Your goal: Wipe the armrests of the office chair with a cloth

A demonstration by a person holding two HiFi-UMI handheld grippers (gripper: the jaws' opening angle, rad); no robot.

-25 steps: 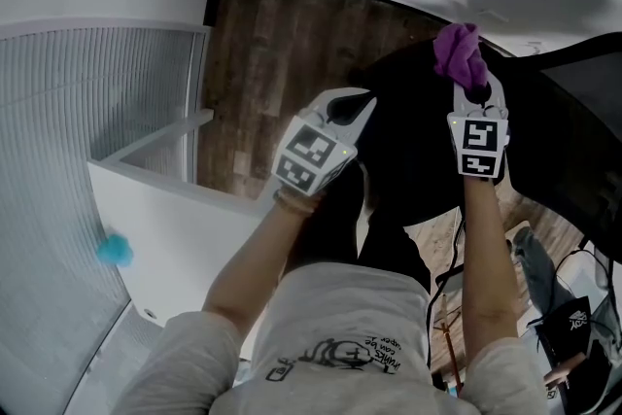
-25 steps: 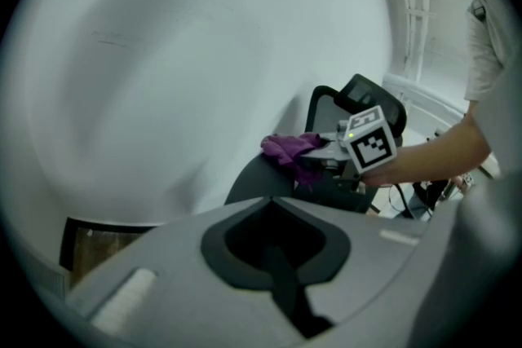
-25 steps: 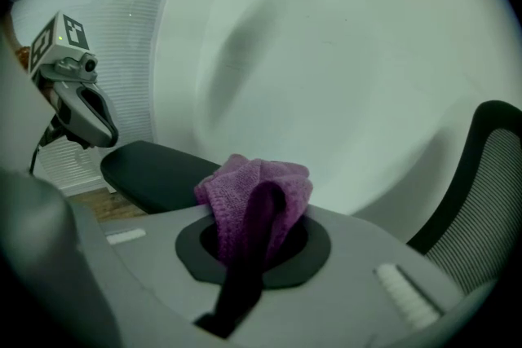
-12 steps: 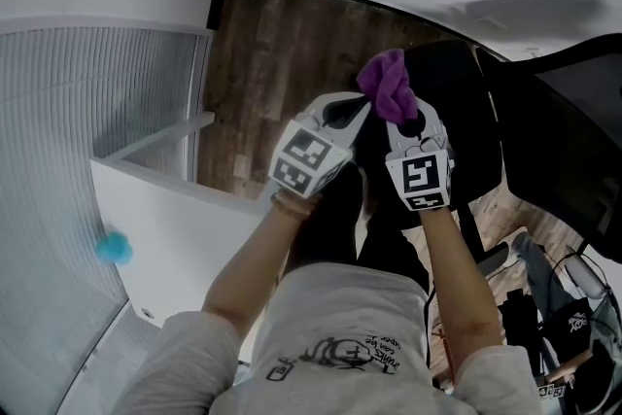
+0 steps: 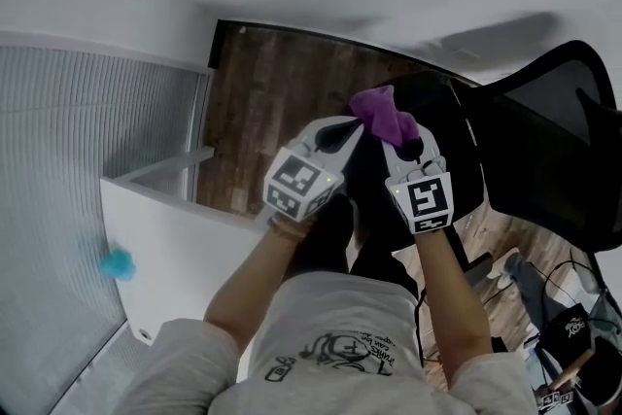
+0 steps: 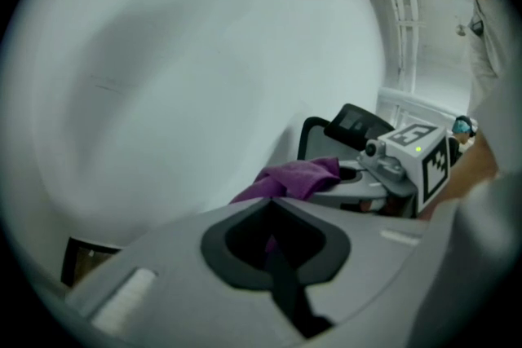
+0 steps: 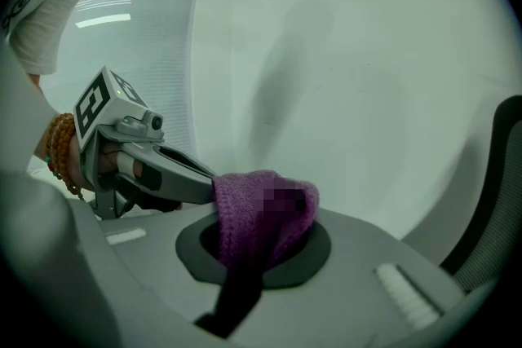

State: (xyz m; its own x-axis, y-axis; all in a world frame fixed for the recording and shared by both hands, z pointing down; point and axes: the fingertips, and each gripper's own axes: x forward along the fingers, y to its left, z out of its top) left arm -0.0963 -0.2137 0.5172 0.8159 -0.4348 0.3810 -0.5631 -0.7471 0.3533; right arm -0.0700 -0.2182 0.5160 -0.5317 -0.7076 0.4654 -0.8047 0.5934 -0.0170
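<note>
My right gripper [image 5: 401, 137] is shut on a purple cloth [image 5: 383, 115], which bunches up out of its jaws; the right gripper view shows the cloth [image 7: 259, 212] filling the gap. My left gripper [image 5: 346, 125] is held just left of it, almost touching the cloth, jaws together with nothing between them. From the left gripper view the cloth [image 6: 295, 178] and the right gripper [image 6: 371, 179] lie just ahead. The black office chair [image 5: 544, 146] stands to the right, beyond both grippers, its mesh back [image 7: 499, 200] at the picture's edge. No armrest is clearly visible.
A white ledge [image 5: 165, 233] with a small blue object [image 5: 118, 262] is at the left, beside ribbed blinds. Dark wood floor [image 5: 277, 83] lies below. Cables and a dark bag [image 5: 573, 330] sit at the lower right. A white wall is behind.
The right gripper has carried the cloth left, away from the chair, and now sits next to the left gripper. The left gripper has hardly moved.
</note>
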